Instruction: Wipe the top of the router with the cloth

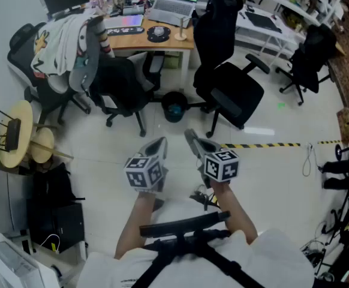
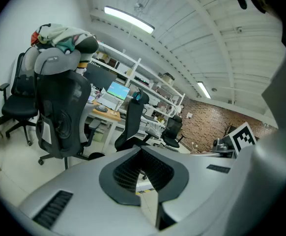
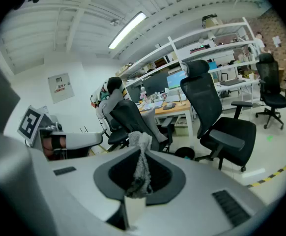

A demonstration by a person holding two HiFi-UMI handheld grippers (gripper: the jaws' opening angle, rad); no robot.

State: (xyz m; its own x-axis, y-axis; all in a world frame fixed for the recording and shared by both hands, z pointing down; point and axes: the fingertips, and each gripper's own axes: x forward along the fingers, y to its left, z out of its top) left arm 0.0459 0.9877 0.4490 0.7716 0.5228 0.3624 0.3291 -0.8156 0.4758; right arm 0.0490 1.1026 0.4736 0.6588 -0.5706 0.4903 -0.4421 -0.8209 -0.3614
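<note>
- Cloth (image 3: 141, 167): a grey, nubbly, limp fabric bunched into a narrow twisted strip. It is pinched between the fingers of the right gripper (image 3: 139, 150), with a tuft poking out past the tips.
- The router shows in no view, so which way it lies from the fingers, and how its top runs, cannot be told.
- Both grippers are held close in front of the person, over a pale tiled floor (image 1: 264, 173). They point towards black office chairs (image 1: 228, 89) and a wooden table (image 1: 162, 41) well beyond.
- Left gripper (image 2: 142, 151): its fingers are pressed together at the tips with nothing between them.
- As the right gripper carries the cloth, it is likely the wiping hand.
- The fingers are smooth pale grey plastic with dark ribbed pads.
</note>
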